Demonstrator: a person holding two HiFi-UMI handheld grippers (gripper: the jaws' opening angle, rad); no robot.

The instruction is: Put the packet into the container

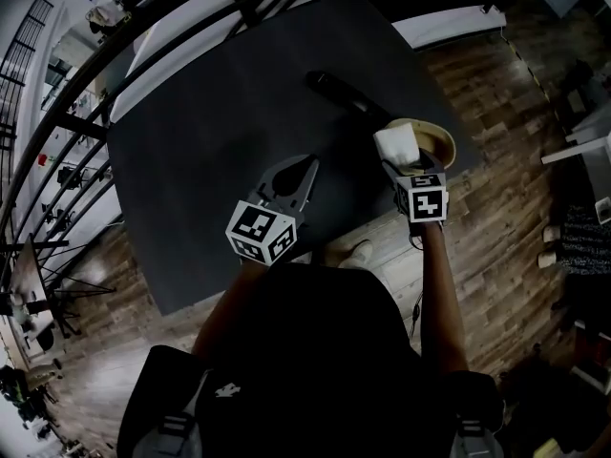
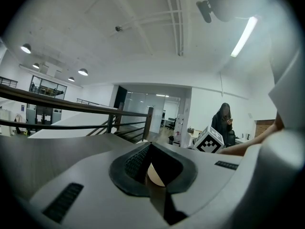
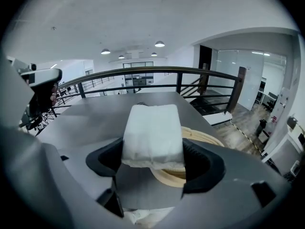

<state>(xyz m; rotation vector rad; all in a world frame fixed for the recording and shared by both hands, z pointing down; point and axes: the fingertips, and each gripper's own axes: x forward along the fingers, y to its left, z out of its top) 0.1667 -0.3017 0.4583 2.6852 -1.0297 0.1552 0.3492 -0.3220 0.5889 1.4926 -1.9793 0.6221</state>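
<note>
My right gripper (image 1: 399, 156) (image 3: 152, 149) is shut on a white packet (image 1: 395, 143) (image 3: 152, 128), which stands up between its dark pads. It holds the packet just above the near rim of a round tan container (image 1: 441, 141) (image 3: 206, 138) at the right edge of the dark table (image 1: 210, 113). My left gripper (image 1: 307, 172) (image 2: 150, 149) hovers over the middle of the table, left of the container, with its jaws closed to a point and nothing between them. In the left gripper view the right gripper's marker cube (image 2: 209, 140) shows ahead.
A dark elongated object (image 1: 336, 93) lies on the table beyond the container. A black railing (image 3: 157, 73) runs past the table's far side. Wooden floor (image 1: 496, 246) lies to the right of the table. A person (image 2: 224, 123) stands far off in the room.
</note>
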